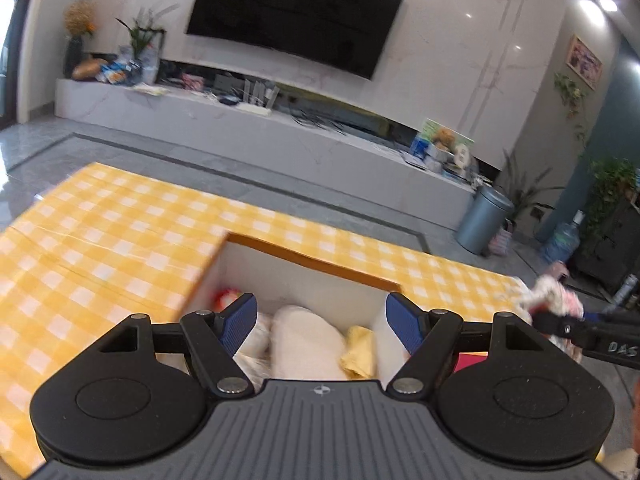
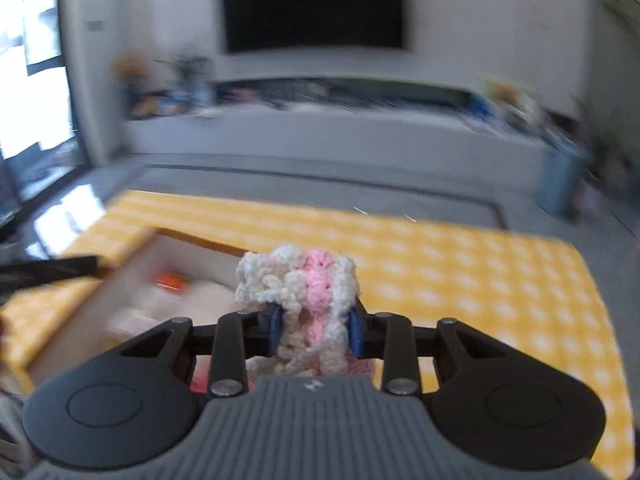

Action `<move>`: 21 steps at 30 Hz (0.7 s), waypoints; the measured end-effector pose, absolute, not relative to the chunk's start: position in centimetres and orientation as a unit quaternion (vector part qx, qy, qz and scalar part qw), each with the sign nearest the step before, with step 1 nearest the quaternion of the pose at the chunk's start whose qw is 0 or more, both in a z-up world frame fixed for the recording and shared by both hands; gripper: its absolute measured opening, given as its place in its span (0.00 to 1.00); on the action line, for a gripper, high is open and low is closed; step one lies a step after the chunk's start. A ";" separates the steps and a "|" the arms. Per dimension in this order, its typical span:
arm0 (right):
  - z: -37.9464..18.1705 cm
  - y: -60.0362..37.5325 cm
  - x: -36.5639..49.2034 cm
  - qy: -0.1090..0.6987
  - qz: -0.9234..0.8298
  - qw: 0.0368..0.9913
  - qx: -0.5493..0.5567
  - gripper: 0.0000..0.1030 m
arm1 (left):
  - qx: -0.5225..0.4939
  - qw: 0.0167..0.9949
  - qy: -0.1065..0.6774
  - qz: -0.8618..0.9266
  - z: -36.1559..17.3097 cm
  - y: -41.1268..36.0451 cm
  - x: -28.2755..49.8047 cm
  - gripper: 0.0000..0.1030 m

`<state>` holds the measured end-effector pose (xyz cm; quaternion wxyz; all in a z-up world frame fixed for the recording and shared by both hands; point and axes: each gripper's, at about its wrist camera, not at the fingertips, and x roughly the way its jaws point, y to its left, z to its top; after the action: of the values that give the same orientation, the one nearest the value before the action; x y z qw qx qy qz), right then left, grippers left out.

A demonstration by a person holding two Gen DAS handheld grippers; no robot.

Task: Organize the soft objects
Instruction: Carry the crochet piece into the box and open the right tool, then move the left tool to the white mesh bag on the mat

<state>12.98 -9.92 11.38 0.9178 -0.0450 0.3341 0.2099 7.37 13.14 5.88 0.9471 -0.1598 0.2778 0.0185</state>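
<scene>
My left gripper (image 1: 322, 320) is open and empty, held over an open box (image 1: 312, 258) with white inner walls on the yellow checked table. Inside the box lie a white soft object (image 1: 304, 340), a yellow cloth (image 1: 360, 350) and something red (image 1: 226, 296). My right gripper (image 2: 316, 330) is shut on a white and pink crocheted toy (image 2: 300, 284), held above the table just right of the box (image 2: 120, 280). That toy also shows at the right edge of the left wrist view (image 1: 554, 296).
The yellow checked tablecloth (image 1: 100, 232) covers the table around the box. Beyond the table are a grey floor, a long white TV bench (image 1: 280, 132) with clutter, a wall TV (image 1: 296, 12) and a grey bin (image 1: 484, 218).
</scene>
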 end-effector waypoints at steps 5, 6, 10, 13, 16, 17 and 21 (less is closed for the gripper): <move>9.9 0.0 13.7 0.350 0.279 0.884 -0.132 0.32 | -0.122 0.952 0.270 0.078 5.7 14.6 7.1 0.84; 9.0 1.5 14.0 0.361 0.282 0.877 -0.143 0.32 | -0.116 0.951 0.271 0.089 5.6 14.9 7.1 0.84; 5.6 5.7 14.6 0.383 0.291 0.855 -0.193 0.32 | -0.110 0.946 0.277 0.126 5.1 16.3 7.3 0.84; 3.8 7.0 15.5 0.392 0.286 0.848 -0.213 0.46 | -0.121 0.941 0.287 0.132 4.8 17.0 7.4 0.84; 3.3 6.4 16.3 0.394 0.289 0.847 -0.210 0.57 | -0.126 0.942 0.287 0.120 5.0 16.9 7.3 0.84; 3.8 5.7 16.2 0.389 0.294 0.849 -0.206 0.60 | -0.126 0.944 0.284 0.115 5.3 16.6 7.2 0.84; 8.1 -0.7 15.3 0.341 0.293 0.880 -0.154 0.87 | -0.113 0.952 0.275 0.070 7.0 13.5 7.0 0.84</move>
<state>15.29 -0.72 8.06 0.8797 -0.1540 0.3412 0.2932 7.05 13.45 7.01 0.9522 -0.1133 0.2750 0.0701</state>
